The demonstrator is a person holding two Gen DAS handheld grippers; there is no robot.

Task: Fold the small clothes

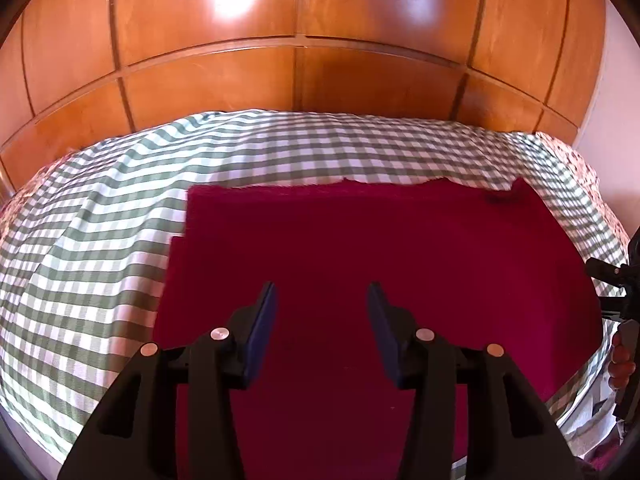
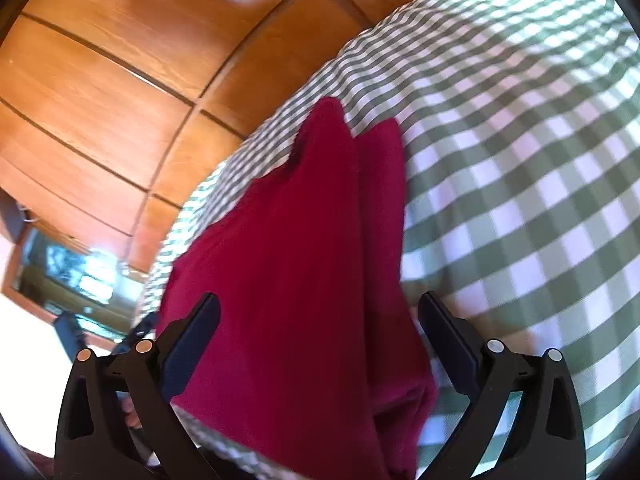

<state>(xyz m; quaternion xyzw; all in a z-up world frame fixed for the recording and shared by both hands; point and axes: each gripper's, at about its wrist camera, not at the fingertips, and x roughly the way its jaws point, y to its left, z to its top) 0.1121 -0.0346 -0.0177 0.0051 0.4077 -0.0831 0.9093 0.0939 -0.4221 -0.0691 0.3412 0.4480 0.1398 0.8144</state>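
Observation:
A dark red garment (image 1: 380, 248) lies folded flat on the bed, one layer stepped over another at its left edge. My left gripper (image 1: 322, 292) hovers over its near middle, open, with only cloth below the gap. In the right wrist view the same red garment (image 2: 304, 240) runs away from me as a long folded strip. My right gripper (image 2: 320, 304) stands wide open astride its near end, and the pads do not press on it. At the right edge of the left wrist view, a person's hand (image 1: 621, 362) holds the other gripper's black body.
The bed carries a green-and-white checked cover (image 1: 100, 220) (image 2: 520, 160), rumpled on the left. Glossy wooden panelling (image 1: 300, 40) (image 2: 100, 80) rises right behind the bed. A bright window or mirror (image 2: 80, 276) shows at the far left of the right wrist view.

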